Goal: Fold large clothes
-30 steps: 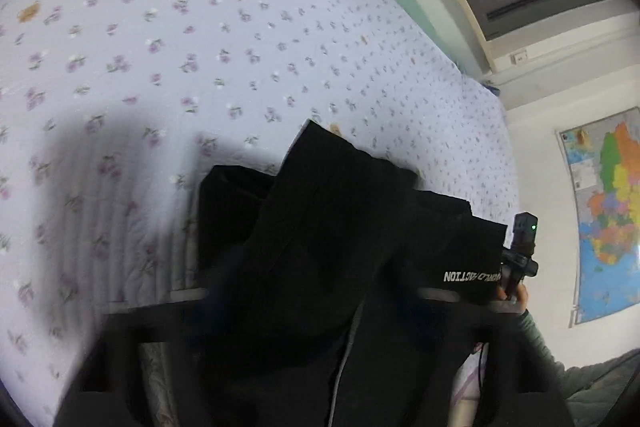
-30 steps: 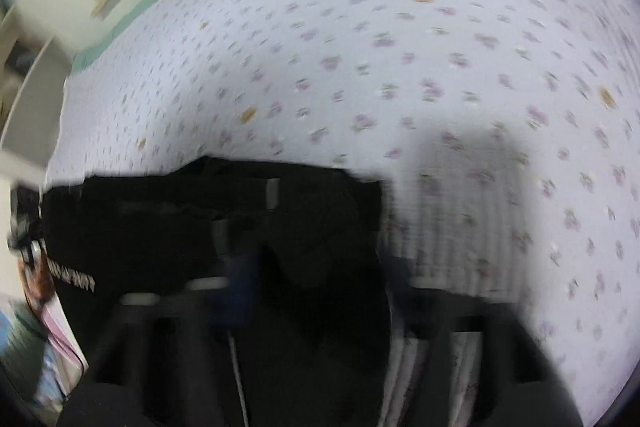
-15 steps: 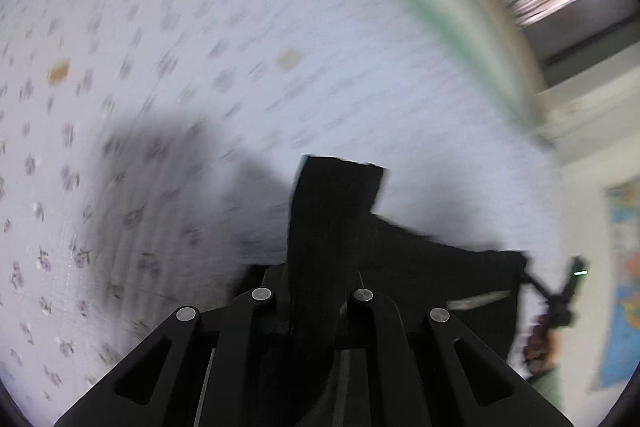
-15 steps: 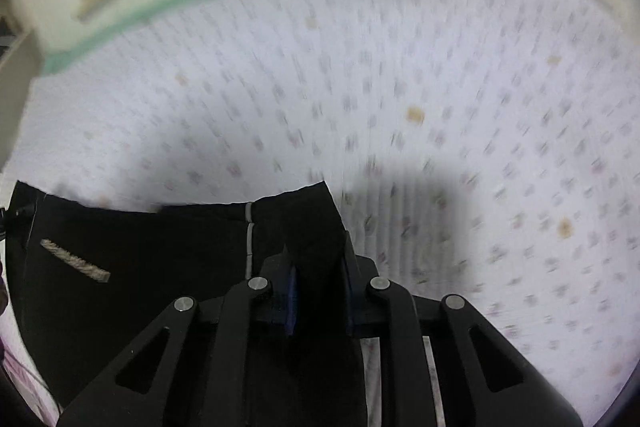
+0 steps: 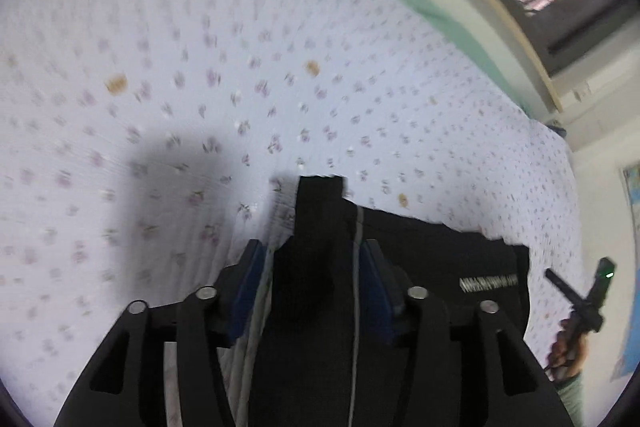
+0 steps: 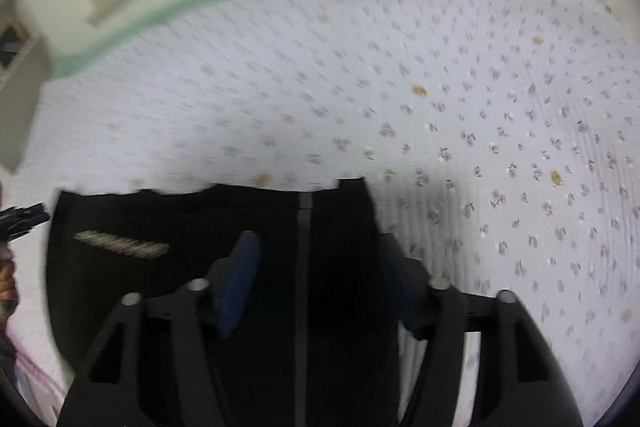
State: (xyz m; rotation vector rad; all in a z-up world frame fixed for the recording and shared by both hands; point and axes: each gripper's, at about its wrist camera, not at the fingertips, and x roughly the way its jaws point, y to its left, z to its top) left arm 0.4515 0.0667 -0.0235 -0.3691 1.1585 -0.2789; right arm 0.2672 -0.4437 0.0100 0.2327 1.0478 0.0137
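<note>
One pale lilac quilted bedspread with small purple flower sprigs fills both views. On its near part lies one black fabric garment with a thin grey stripe and a white printed line of lettering, the lettering too blurred to read and the lower part cut off. The left gripper and right gripper have just been opening; each pair of blue pads stands apart, garment between, unpressed.

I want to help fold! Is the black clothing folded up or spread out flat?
Folded. The black garment lies on the flowery bedsheet as a compact block with straight edges, a narrow doubled strip across its end.
</note>
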